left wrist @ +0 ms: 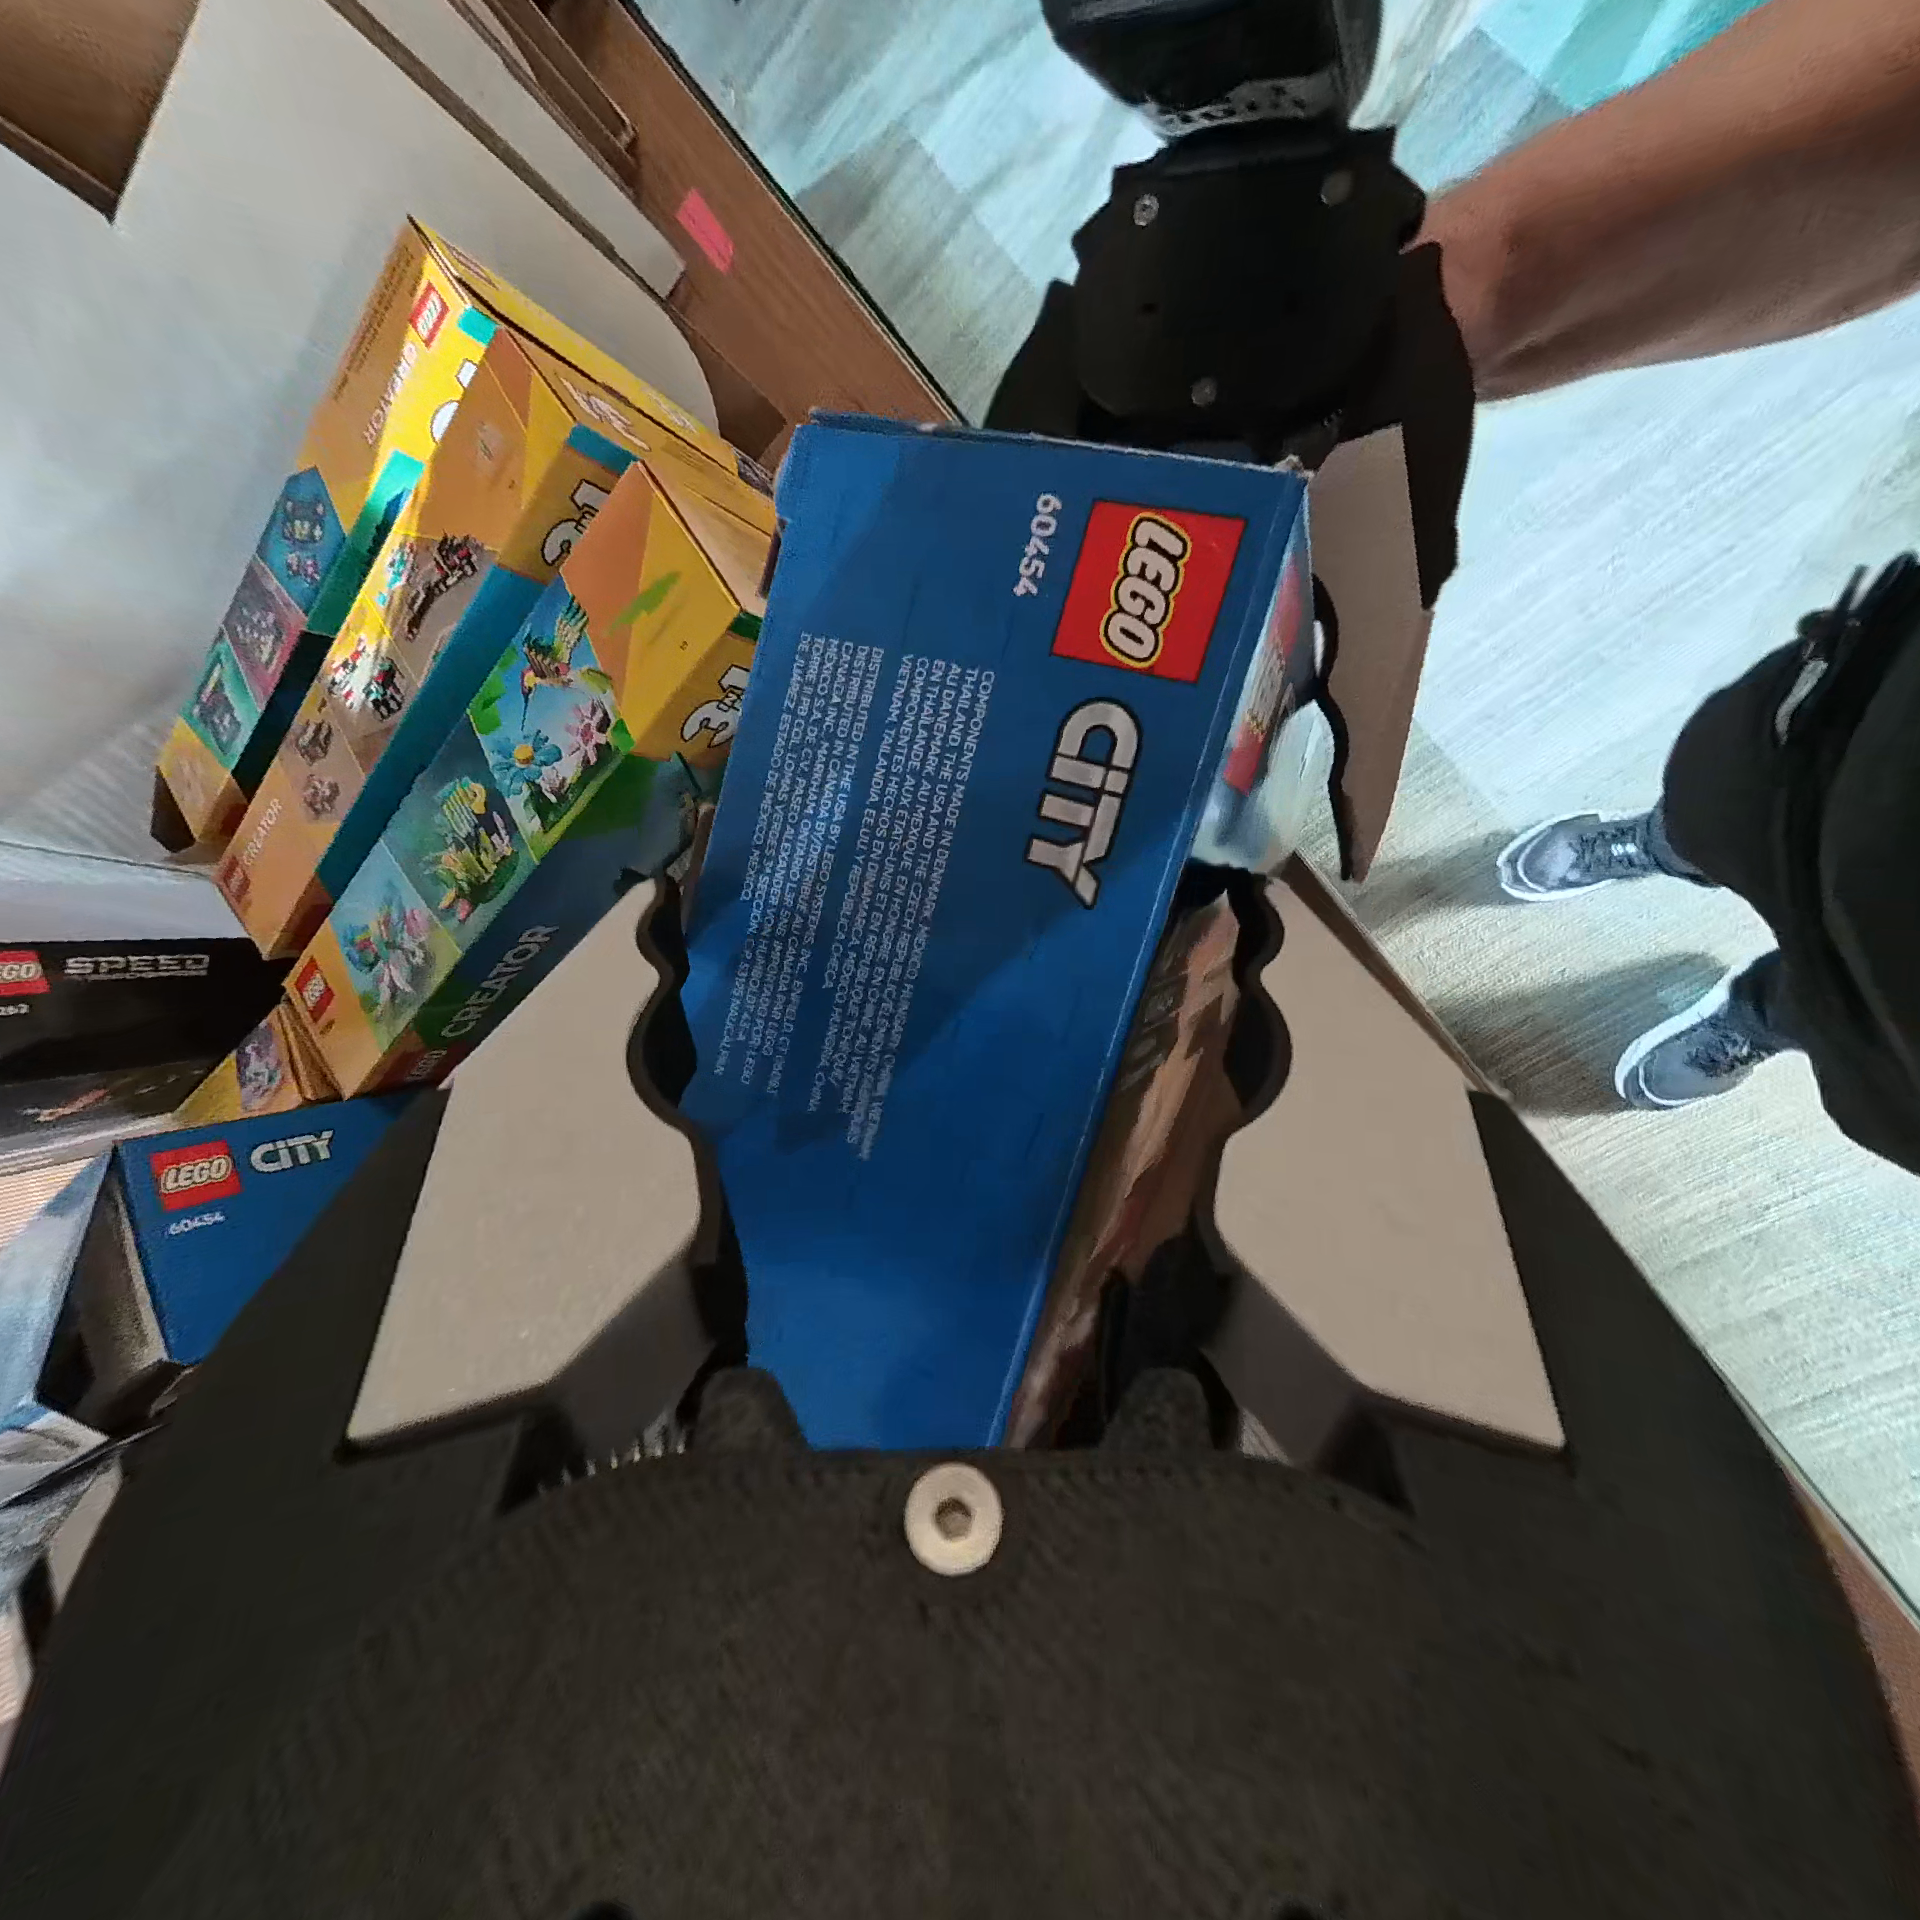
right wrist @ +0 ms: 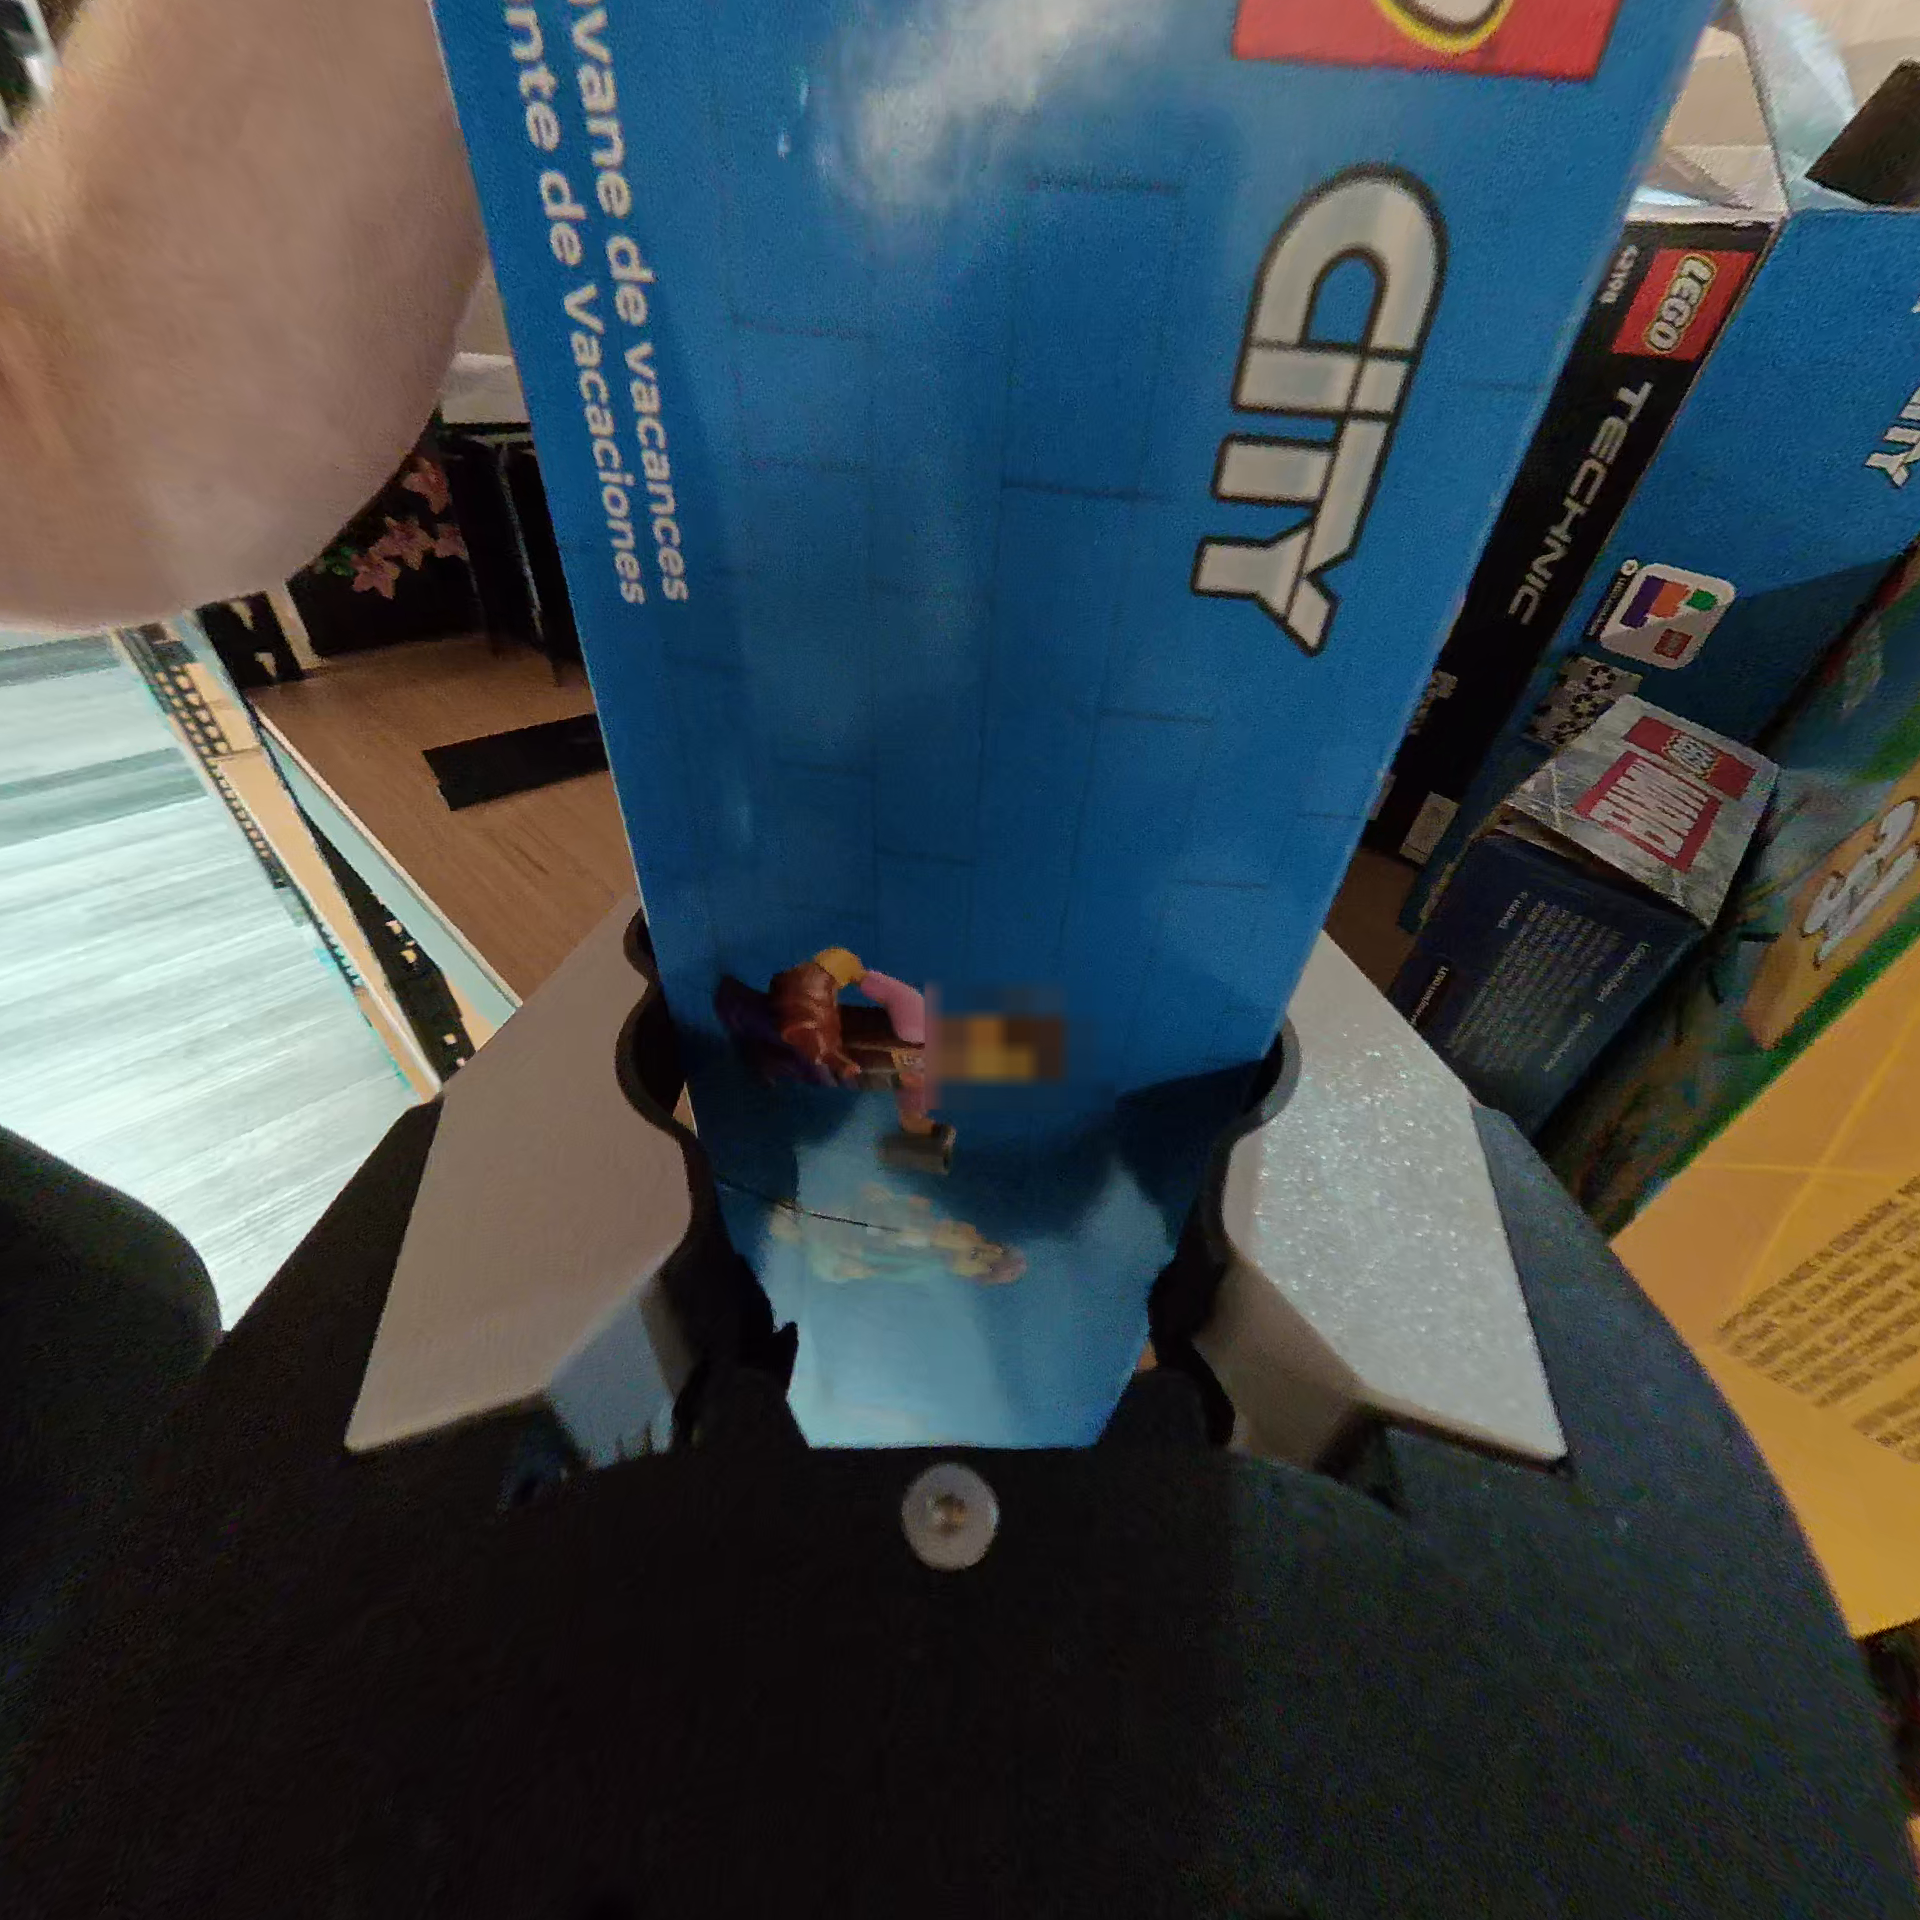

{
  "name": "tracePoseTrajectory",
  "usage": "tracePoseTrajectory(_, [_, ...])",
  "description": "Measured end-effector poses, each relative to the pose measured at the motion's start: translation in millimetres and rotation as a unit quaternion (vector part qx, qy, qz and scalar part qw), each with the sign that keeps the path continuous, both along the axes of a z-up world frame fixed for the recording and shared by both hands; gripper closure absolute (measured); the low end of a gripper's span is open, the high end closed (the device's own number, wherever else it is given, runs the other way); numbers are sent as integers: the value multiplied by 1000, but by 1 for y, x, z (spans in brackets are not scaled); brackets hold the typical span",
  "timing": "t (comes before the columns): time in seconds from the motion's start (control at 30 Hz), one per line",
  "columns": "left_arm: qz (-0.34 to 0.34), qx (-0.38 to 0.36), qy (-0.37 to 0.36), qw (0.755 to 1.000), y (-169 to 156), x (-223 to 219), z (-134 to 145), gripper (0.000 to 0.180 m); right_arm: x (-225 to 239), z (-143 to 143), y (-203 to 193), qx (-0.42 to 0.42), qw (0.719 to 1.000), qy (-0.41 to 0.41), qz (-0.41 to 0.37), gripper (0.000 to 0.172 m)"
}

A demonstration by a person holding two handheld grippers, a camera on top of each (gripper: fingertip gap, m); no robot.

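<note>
A long blue toy box [left wrist: 966, 831] lies between the fingers of both grippers. My left gripper [left wrist: 956, 904] is open around one end. The box sits askew there, and its picture face shows beside the right pad [left wrist: 1262, 987]. My right gripper [right wrist: 966, 956] is shut on the other end of the blue box [right wrist: 987, 623], which fills the whole space between its pads. In the left wrist view the right gripper's body [left wrist: 1226, 312] shows at the box's far end, one finger [left wrist: 1387, 644] lying along the box, with a person's arm [left wrist: 1662, 239] behind it.
Several yellow toy boxes [left wrist: 436, 623] stand on a white tabletop [left wrist: 125, 468], with a second blue box [left wrist: 239, 1216] and a black box [left wrist: 104, 997]. A person's legs and shoes [left wrist: 1704, 1039] are on the floor. A black box [right wrist: 1600, 447], more boxes [right wrist: 1621, 831] and a forearm [right wrist: 208, 312] are close by.
</note>
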State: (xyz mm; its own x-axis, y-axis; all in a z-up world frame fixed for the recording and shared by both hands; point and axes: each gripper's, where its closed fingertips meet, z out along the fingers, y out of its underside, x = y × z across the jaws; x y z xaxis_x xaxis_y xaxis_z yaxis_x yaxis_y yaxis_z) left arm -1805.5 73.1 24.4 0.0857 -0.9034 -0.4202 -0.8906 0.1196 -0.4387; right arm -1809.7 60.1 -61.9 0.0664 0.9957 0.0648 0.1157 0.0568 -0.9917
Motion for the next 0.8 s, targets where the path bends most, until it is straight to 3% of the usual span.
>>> tracePoseTrajectory(0.23, [44,-5,20,999,0,-32,28,79,8,0,-3,0,999,-1,52,63])
tracePoseTrajectory(0.33, [48,-37,45,997,-9,-44,15,85,9,0,-4,0,997,-1,72,64])
tracePoseTrajectory(0.37, [55,-44,57,996,-8,-46,3,78,9,-1,-4,0,997,-4,77,64])
tracePoseTrajectory(0.43, [74,-16,42,996,4,-45,-4,77,9,0,-2,-4,997,-2,82,64])
tracePoseTrajectory(0.63, [68,-2,53,996,-4,-50,0,81,9,0,-3,4,995,1,103,63])
tracePoseTrajectory(0.7, [90,16,81,992,-5,-69,13,86,10,0,-2,0,994,0,107,63])
tracePoseTrajectory(0.8, [91,19,32,995,-11,-83,49,88,10,0,-4,4,993,-1,117,63])
